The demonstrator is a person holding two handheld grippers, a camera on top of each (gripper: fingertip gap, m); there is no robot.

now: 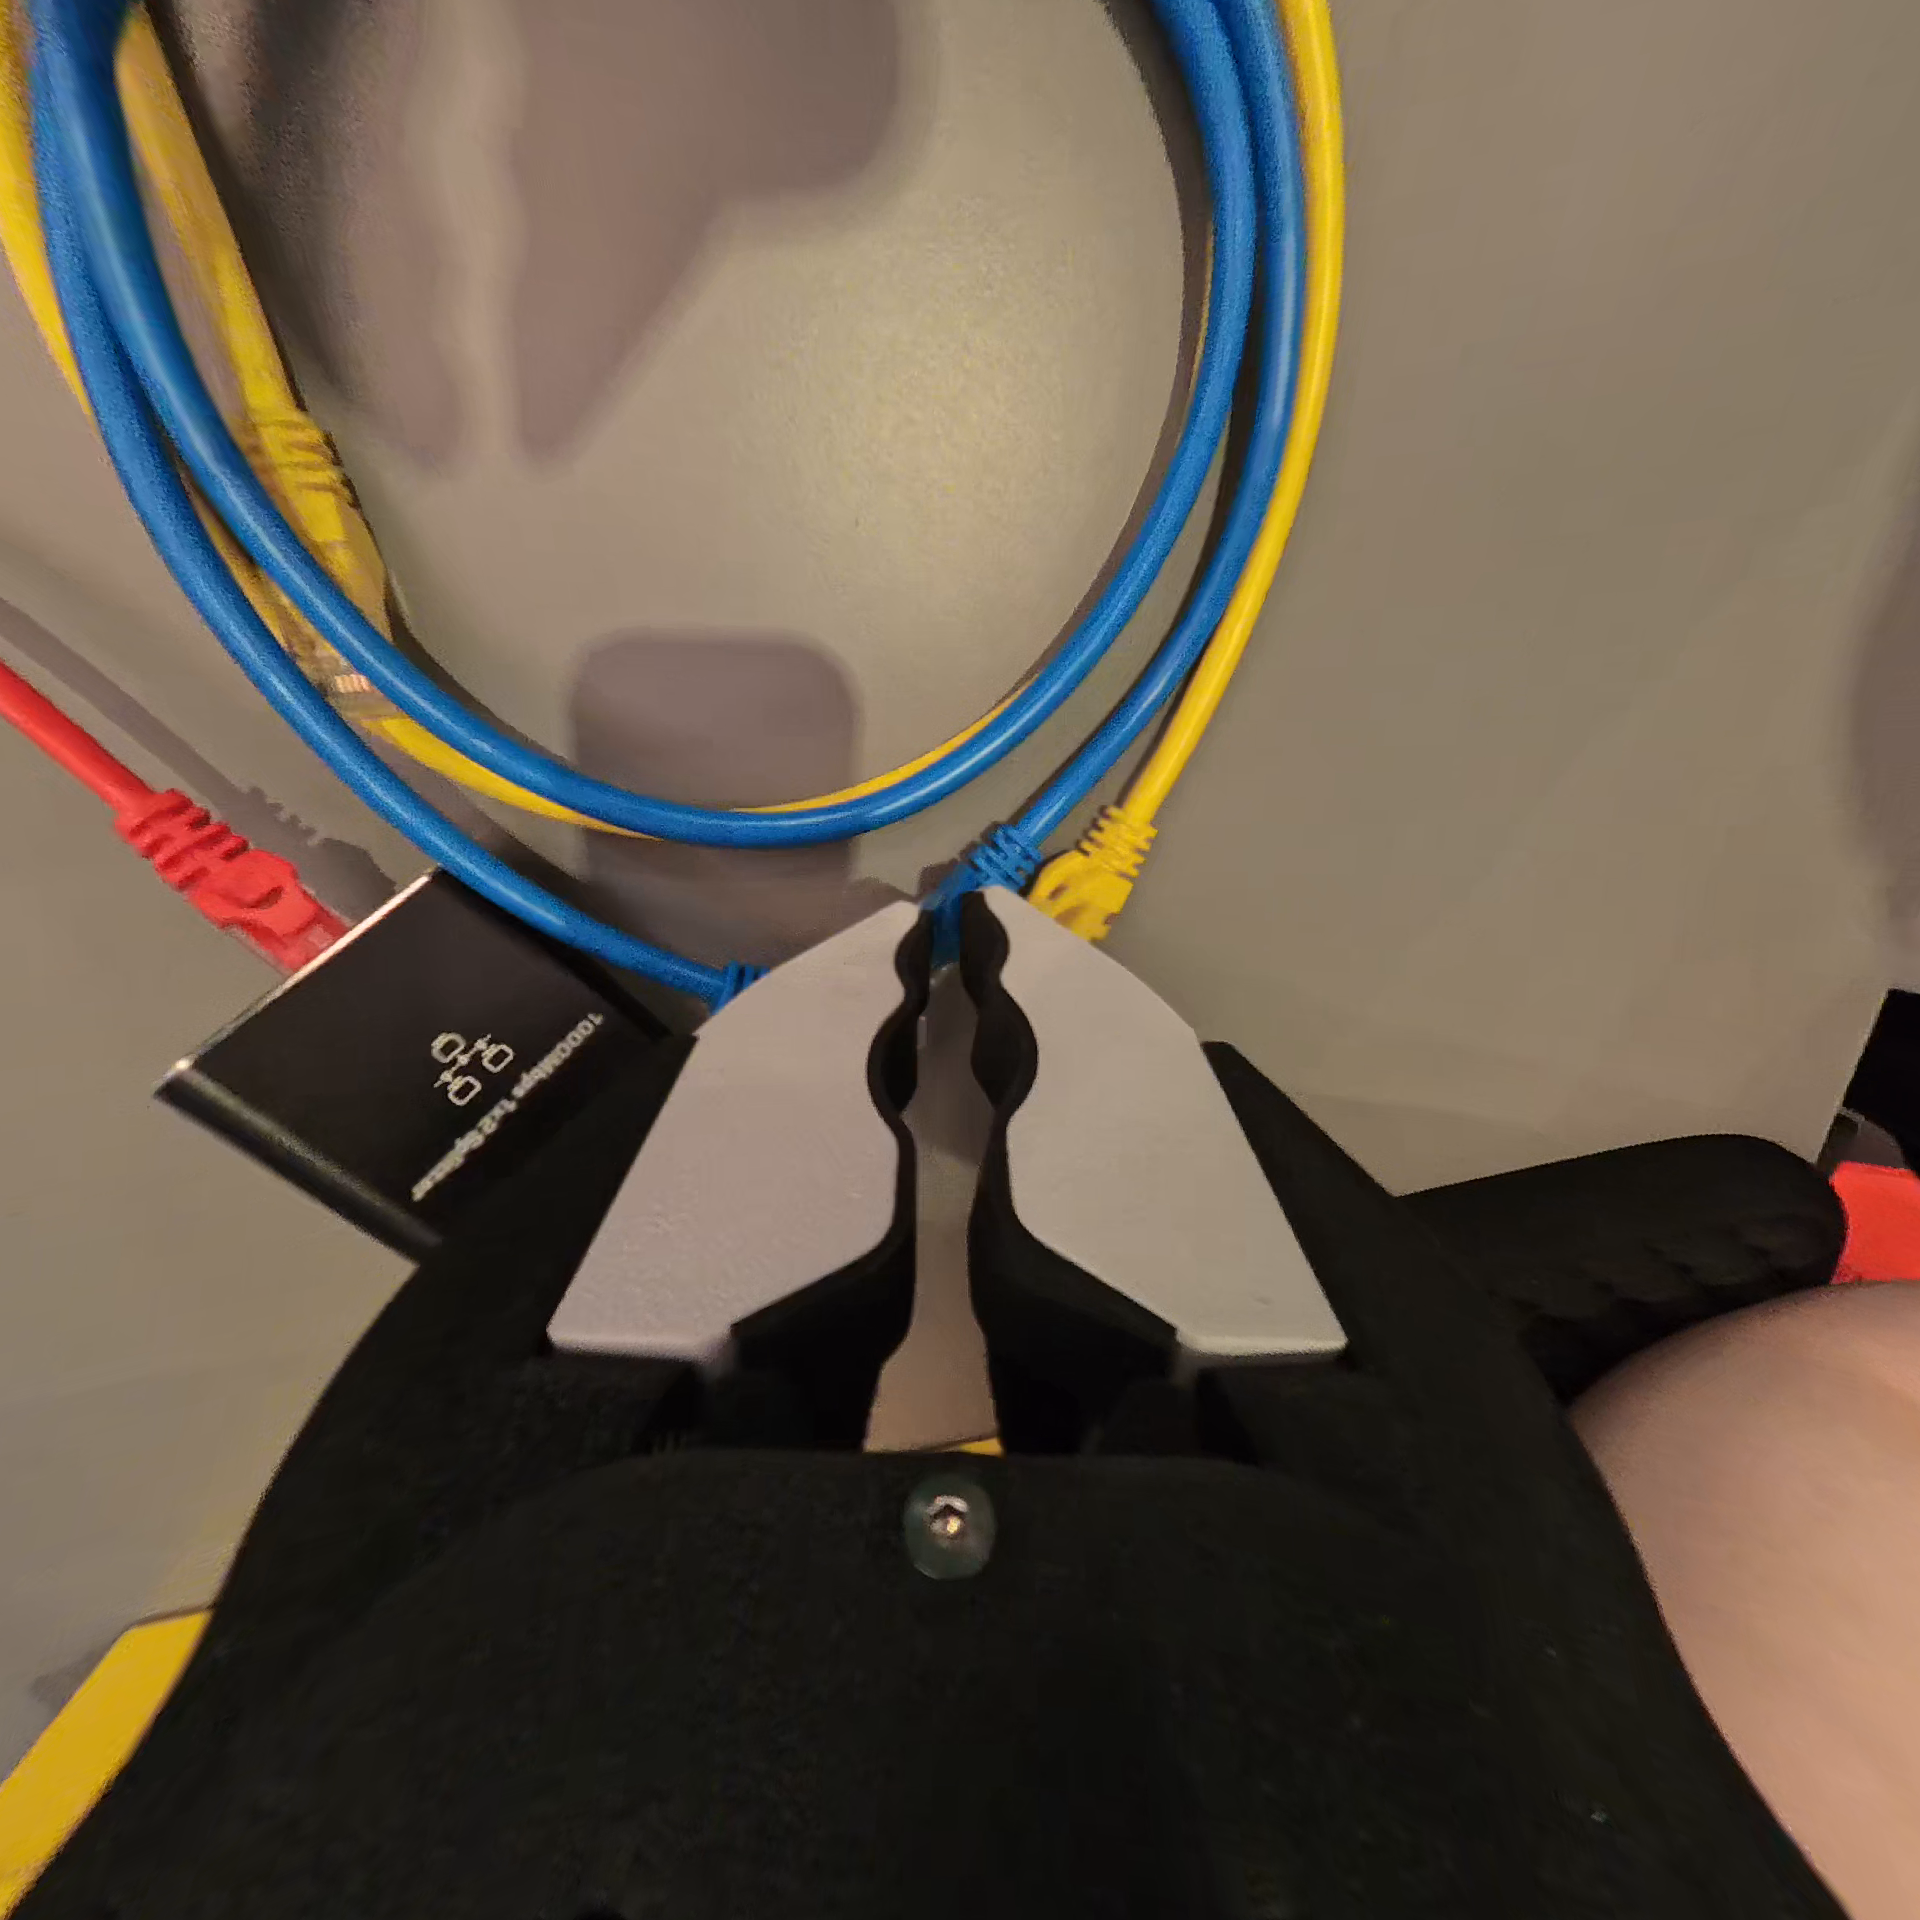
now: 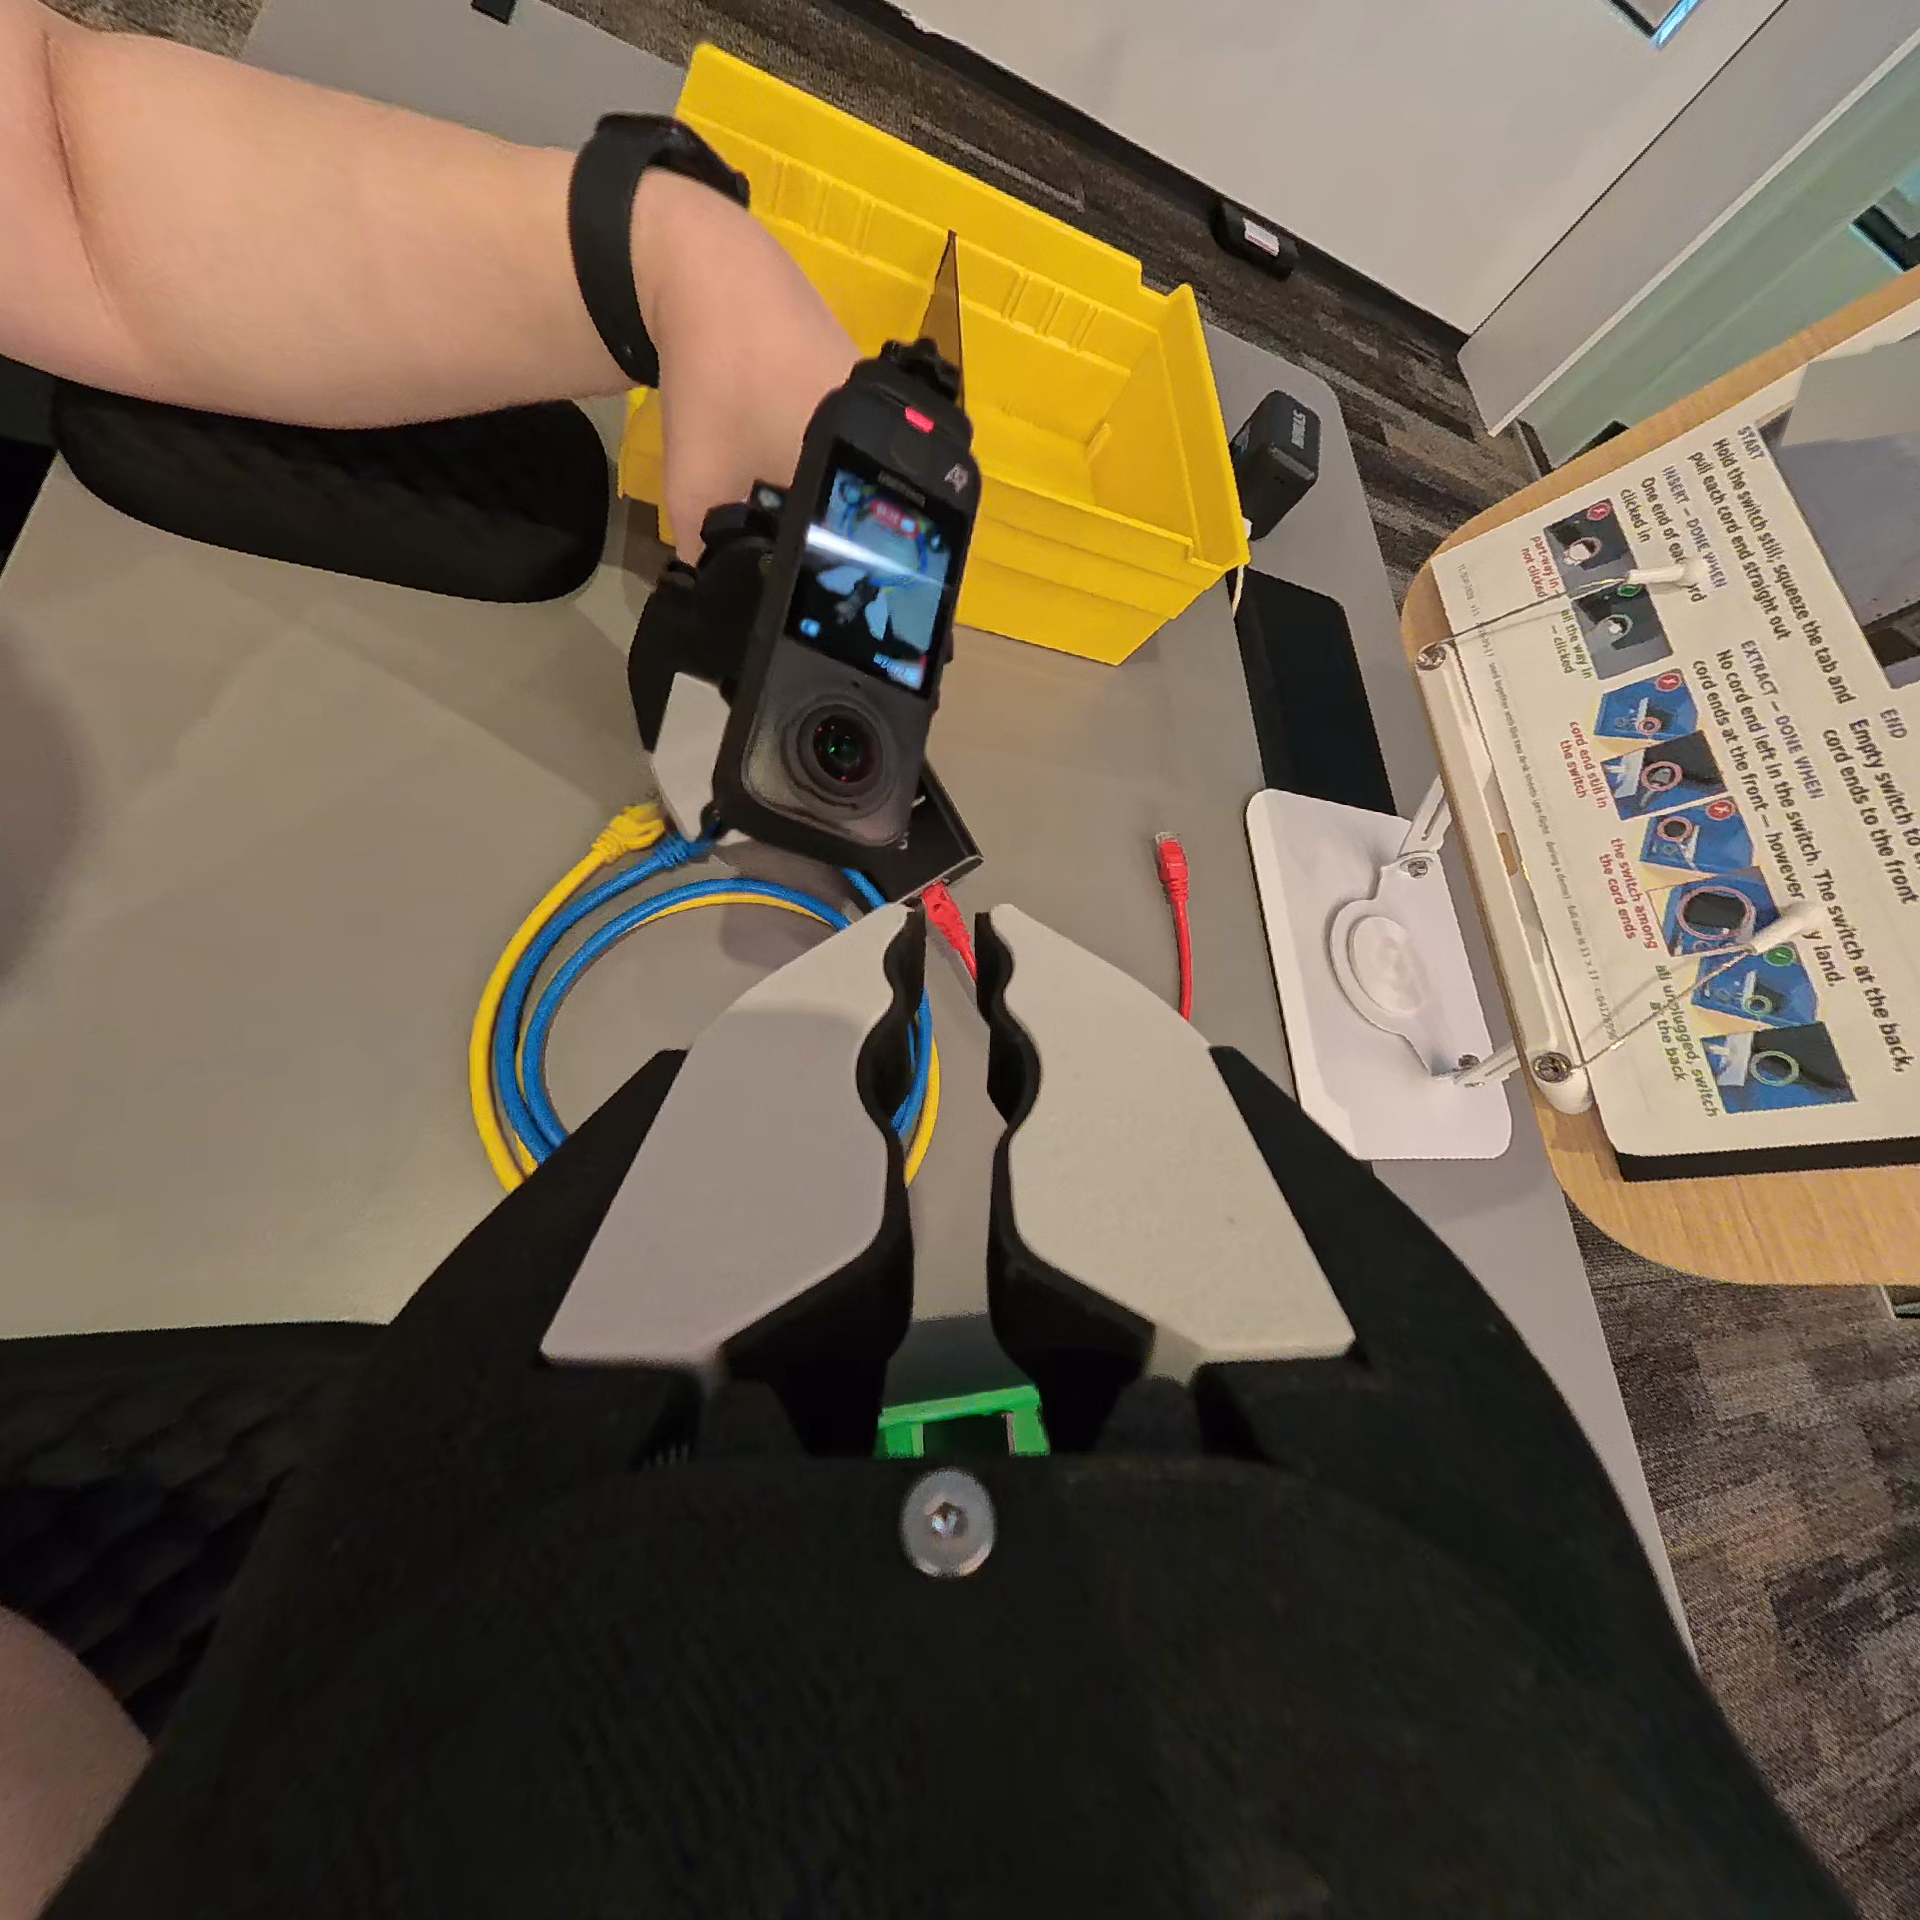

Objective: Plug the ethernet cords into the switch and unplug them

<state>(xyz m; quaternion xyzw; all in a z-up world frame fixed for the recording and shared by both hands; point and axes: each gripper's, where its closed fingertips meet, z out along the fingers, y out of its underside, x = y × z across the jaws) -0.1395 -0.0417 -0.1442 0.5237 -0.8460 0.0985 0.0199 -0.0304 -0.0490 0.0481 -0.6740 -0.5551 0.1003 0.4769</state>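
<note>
At centre frame of the left wrist view, the left gripper (image 1: 940, 920) is seen with jaws narrowed onto a blue cord plug (image 1: 992, 857); the plug tip is hidden between the pads. Lower left, the black switch (image 1: 416, 1049) is partly covered by the gripper body, a red cord (image 1: 197, 862) entering its far end. Centre of the right wrist view, the right gripper (image 2: 948, 930) shows jaws slightly apart, above the red cord (image 2: 951, 935) on the desk (image 2: 260, 831), gripping nothing.
</note>
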